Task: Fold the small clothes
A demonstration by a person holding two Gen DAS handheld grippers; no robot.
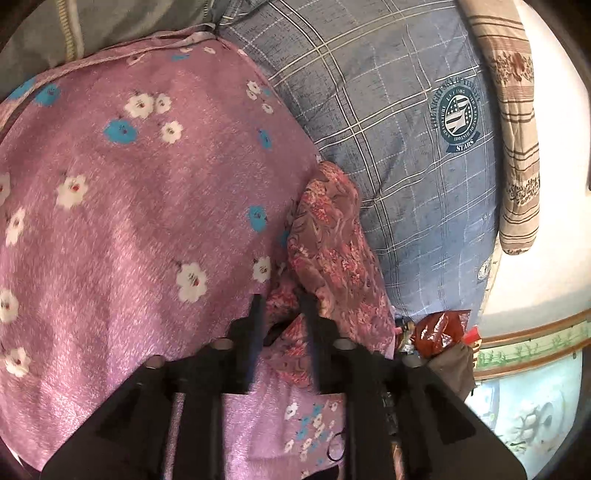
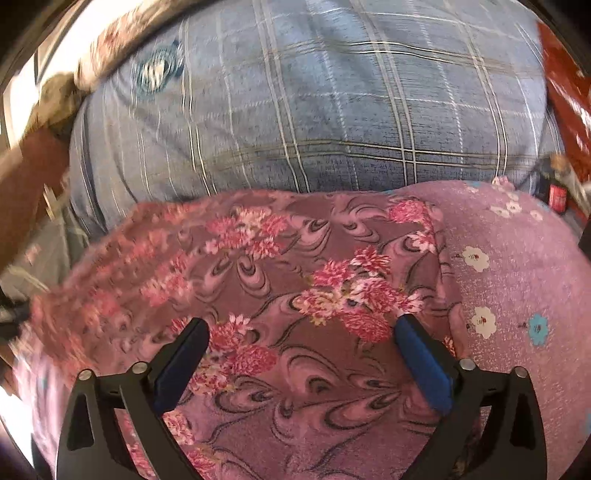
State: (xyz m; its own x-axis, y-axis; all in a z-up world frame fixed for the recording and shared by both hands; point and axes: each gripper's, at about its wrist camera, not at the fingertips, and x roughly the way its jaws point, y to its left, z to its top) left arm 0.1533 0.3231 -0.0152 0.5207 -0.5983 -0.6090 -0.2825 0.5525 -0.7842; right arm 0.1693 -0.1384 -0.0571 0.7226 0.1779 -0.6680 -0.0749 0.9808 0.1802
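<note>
A small maroon garment with a pink flower print (image 1: pixel 332 236) lies bunched along the right edge of a larger pink cloth with white and blue flowers (image 1: pixel 129 221). My left gripper (image 1: pixel 280 299) stands partly open at the garment's near end. A fold of the garment shows in the gap between its fingers, and the pads do not press on it. In the right wrist view the same maroon garment (image 2: pixel 295 258) spreads wide beneath my right gripper (image 2: pixel 301 325). That gripper is wide open just above the cloth, with nothing gripped. The pink cloth (image 2: pixel 517 277) continues to the right.
Everything lies on a bed with a blue-grey plaid sheet (image 1: pixel 406 166) bearing a round crest. A striped beige blanket (image 1: pixel 517 147) lies at the bed's far edge. A red shiny packet (image 1: pixel 439 332) sits by the bed edge, and grey fabric (image 1: pixel 92 26) lies at the top left.
</note>
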